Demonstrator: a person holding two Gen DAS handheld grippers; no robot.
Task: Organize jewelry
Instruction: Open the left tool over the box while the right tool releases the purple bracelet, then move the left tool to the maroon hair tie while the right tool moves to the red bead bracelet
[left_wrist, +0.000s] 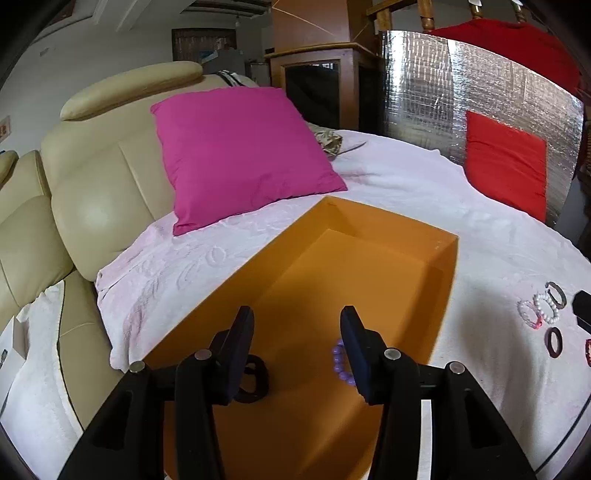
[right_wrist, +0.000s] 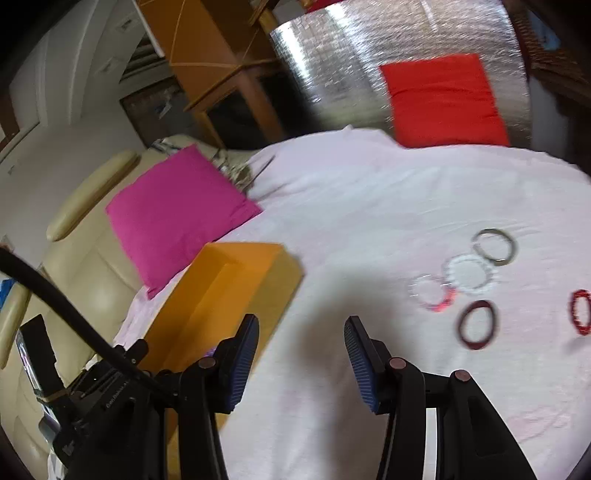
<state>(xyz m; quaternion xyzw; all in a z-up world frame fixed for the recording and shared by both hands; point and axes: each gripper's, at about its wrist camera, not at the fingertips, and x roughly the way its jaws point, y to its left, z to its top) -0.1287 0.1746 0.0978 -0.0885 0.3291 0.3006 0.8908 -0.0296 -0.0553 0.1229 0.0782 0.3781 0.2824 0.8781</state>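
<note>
An open orange box (left_wrist: 369, 266) lies on the white blanket. My left gripper (left_wrist: 295, 321) hangs over it, open, with nothing between its fingers. On the box floor lie a dark bangle (left_wrist: 255, 380) and a purple bead bracelet (left_wrist: 340, 363), partly hidden behind the fingers. In the right wrist view my right gripper (right_wrist: 301, 330) stands open and empty above bare blanket, with the orange box (right_wrist: 236, 291) to its left. To its right lie several bracelets: a grey bangle (right_wrist: 495, 246), a white bead one (right_wrist: 469, 274), a pink clear one (right_wrist: 434, 291), a dark red bangle (right_wrist: 476, 324) and a red one (right_wrist: 580, 312).
A magenta cushion (left_wrist: 240, 155) leans on the beige sofa back (left_wrist: 99, 177) behind the box. A red cushion (left_wrist: 506, 162) rests against a silver foil panel (left_wrist: 436, 92) at the far side. The left gripper's body (right_wrist: 92, 398) and a black cable (right_wrist: 55, 288) show at the lower left.
</note>
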